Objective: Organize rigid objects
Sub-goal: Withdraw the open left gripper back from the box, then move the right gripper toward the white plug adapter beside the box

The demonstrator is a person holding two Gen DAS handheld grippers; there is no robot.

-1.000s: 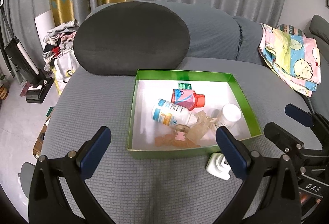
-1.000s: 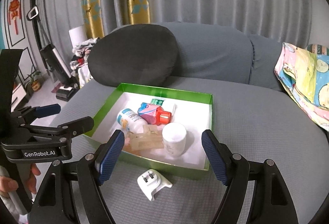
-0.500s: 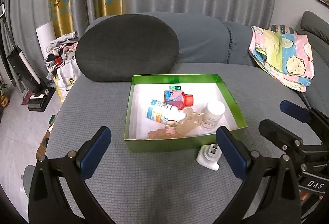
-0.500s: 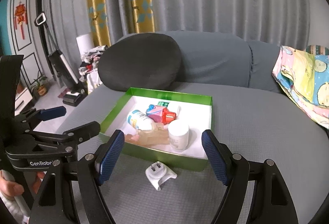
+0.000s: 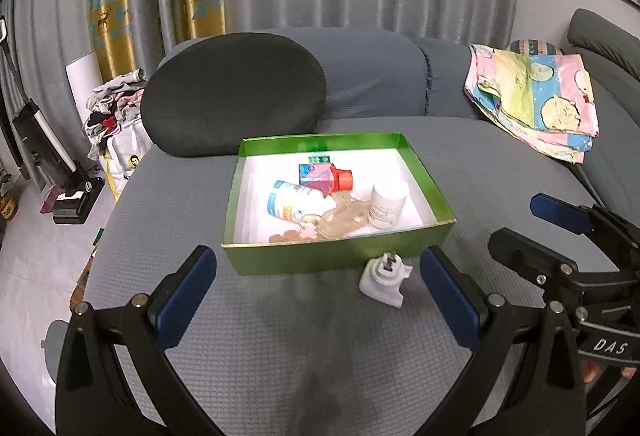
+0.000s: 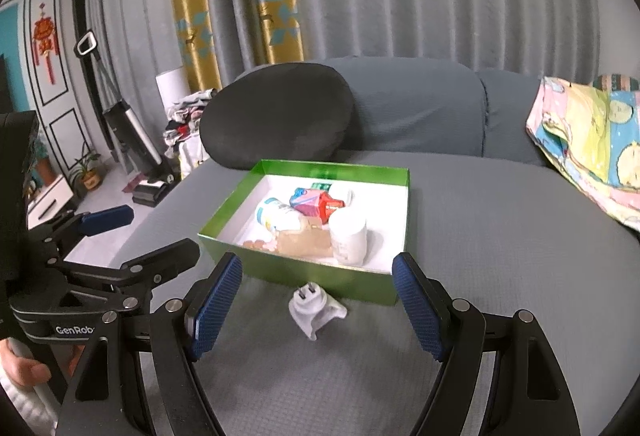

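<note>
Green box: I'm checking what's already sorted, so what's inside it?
Inside the green box: an upright white jar, a lying white bottle, a red-capped carton and a tan piece. Whatever lies beneath them is covered.

green box (image 5: 340,260), white plug (image 5: 382,278), grey sofa (image 5: 480,172)

Grey sofa seat ahead of both our grippers

We see the grey sofa seat (image 5: 304,348) carrying a green box (image 5: 336,256) straight ahead of our left gripper (image 5: 320,296), and a white plug adapter (image 5: 382,282) lying on the fabric just in front of the box, inside that gripper's right finger. A dark cushion (image 5: 236,92) rests beyond the box, and a folded patterned cloth (image 5: 536,104) lies far to the right.
</note>
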